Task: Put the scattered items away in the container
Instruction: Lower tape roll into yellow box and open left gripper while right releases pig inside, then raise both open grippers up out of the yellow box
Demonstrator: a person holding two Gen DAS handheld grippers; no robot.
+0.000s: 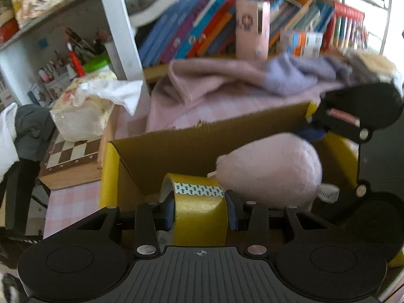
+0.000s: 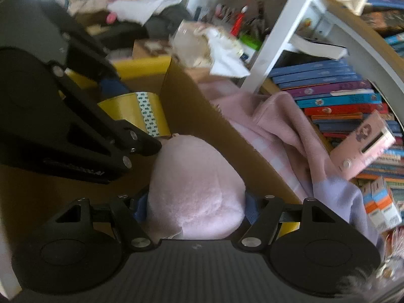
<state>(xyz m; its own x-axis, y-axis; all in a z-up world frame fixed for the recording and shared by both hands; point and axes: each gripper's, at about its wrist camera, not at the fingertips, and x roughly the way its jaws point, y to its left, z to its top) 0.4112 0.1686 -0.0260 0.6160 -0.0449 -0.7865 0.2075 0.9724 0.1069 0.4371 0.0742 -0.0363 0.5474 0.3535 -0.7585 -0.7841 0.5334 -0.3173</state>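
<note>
Tape roll [image 1: 199, 202] clamped by left gripper [image 1: 199, 212], plush [image 2: 197, 194] by right gripper [image 2: 197, 209]; both should be lowered well inside cardboard box [image 1: 176, 151] before fingers are released.

Both views are lit by daylight, soft and a little cold. In the left wrist view the strongest light enters at the upper right corner, where the picture burns out to white. In the right wrist view a similar bright patch sits at the upper left. The books [image 1: 202, 22] and the pink blanket [image 1: 214, 85] are smeared by motion blur, and their edges are not sharp. The fisheye lens bends the white shelf post [image 2: 280, 32] and darkens the corners. The cardboard box [image 1: 202, 146] is shadowed inside.
</note>
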